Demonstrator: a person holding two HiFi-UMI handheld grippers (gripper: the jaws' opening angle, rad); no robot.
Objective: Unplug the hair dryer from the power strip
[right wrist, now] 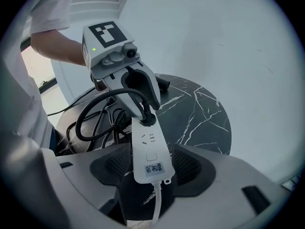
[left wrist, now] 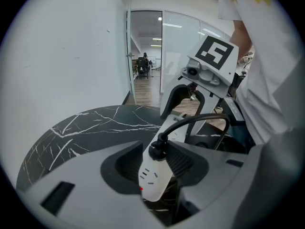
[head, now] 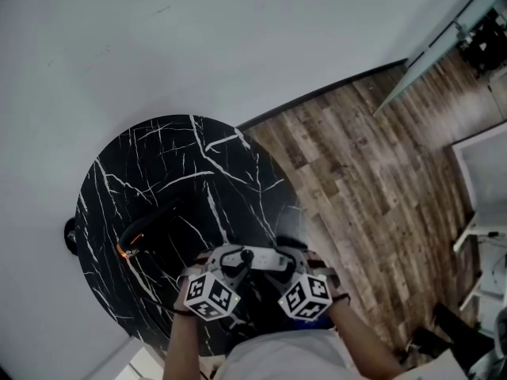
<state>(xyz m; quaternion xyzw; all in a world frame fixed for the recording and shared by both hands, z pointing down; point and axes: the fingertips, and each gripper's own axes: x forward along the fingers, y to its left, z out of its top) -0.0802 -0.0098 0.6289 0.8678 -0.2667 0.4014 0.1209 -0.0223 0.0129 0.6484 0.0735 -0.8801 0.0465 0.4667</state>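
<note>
Black marbled round desk (head: 158,157), read from left to right. At far left lies the hair dryer (head: 150,224), a dark body with an orange glow at one end, well apart from both grippers. Its black cord (left wrist: 200,118) loops over to the plug (left wrist: 157,150), which is seated in the top face of the power strip (right wrist: 150,151).

The left gripper (left wrist: 155,165) straddles the plug end of the strip. Its fingers (left wrist: 183,162) stand fairly wide and appear to press on the strip's two long sides, just beside the plug. That end looks carried clear of the desk, so the left hand is judged to be holding it.

The strip is a slim white bar with rounded corners. It has one free socket, a square switch, a small label and a red lamp (left wrist: 141,189) at the plug end. Its long axis runs from one gripper straight to the other.

At right, the right gripper (right wrist: 152,168) has the strip's cable end between its fingers (right wrist: 188,168). They are spread wide with slim gaps either side — not gripping. The white lead (right wrist: 157,204) drops away below.

The plug stands at the far end from the right gripper, so the left hand is the nearer — the pull must run square off the strip's face.
</note>
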